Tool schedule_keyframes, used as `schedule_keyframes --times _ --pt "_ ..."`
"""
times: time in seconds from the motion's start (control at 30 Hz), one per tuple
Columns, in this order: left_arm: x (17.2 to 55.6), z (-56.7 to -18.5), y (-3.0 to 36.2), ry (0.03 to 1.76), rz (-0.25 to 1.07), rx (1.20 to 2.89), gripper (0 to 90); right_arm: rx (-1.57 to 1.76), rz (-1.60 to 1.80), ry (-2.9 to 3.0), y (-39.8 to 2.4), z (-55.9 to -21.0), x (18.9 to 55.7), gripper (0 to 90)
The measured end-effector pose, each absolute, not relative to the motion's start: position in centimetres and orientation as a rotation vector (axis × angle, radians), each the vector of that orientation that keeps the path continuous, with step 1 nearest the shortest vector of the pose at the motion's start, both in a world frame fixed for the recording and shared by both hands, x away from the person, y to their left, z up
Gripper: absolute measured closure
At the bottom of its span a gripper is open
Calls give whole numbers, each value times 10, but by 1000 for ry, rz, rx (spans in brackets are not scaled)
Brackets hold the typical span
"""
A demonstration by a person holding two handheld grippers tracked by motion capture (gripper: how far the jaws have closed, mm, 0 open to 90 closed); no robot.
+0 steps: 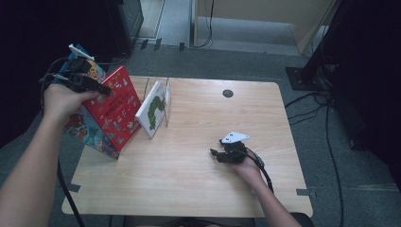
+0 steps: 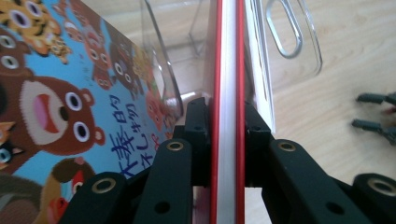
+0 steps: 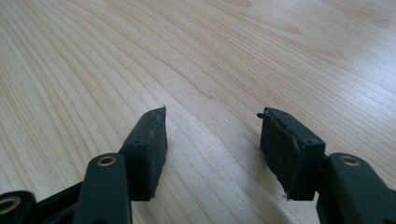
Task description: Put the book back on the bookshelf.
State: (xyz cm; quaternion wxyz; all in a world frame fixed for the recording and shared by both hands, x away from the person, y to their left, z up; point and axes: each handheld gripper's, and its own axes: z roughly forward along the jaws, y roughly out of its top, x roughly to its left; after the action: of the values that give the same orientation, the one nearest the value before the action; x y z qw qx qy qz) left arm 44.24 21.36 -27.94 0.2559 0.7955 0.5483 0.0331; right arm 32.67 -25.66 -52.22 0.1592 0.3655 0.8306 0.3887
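Left gripper (image 2: pixel 226 140) clamps the glossy red book (image 1: pixel 118 106) by its edge, just left of the clear acrylic rack (image 1: pixel 163 101); right gripper (image 3: pixel 212 140) gapes wide, empty, on the pale woodgrain table (image 1: pixel 189 179); grey carpet around

The left tool (image 1: pixel 97 87) grips the red book (image 1: pixel 116 111) upright beside the clear rack (image 1: pixel 163 101).

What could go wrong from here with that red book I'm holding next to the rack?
The left gripper pinches the red book only at its top edge, so it may pivot or slip. The blue picture book seems to lean against the red one and may topple off the table's left edge. The clear rack looks light; nudging it could tip the white book, and the right gripper rests open, away from it.
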Motion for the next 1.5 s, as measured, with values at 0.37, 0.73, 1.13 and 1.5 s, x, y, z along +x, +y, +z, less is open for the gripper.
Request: schedule_keyframes --times 0.37,0.73,1.13,1.5 --pt "456 -285 206 1541 -11 2236 792 1042 1114 2376 -256 -522 327 417" --pt "473 -278 209 1605 -33 2152 797 1040 1114 2376 -256 -522 327 417" --pt "501 -280 203 1628 -9 2094 796 1041 1114 2376 -256 -522 327 417" --pt "511 -284 208 1671 -2 2050 795 1038 1115 2384 -256 -522 324 415"
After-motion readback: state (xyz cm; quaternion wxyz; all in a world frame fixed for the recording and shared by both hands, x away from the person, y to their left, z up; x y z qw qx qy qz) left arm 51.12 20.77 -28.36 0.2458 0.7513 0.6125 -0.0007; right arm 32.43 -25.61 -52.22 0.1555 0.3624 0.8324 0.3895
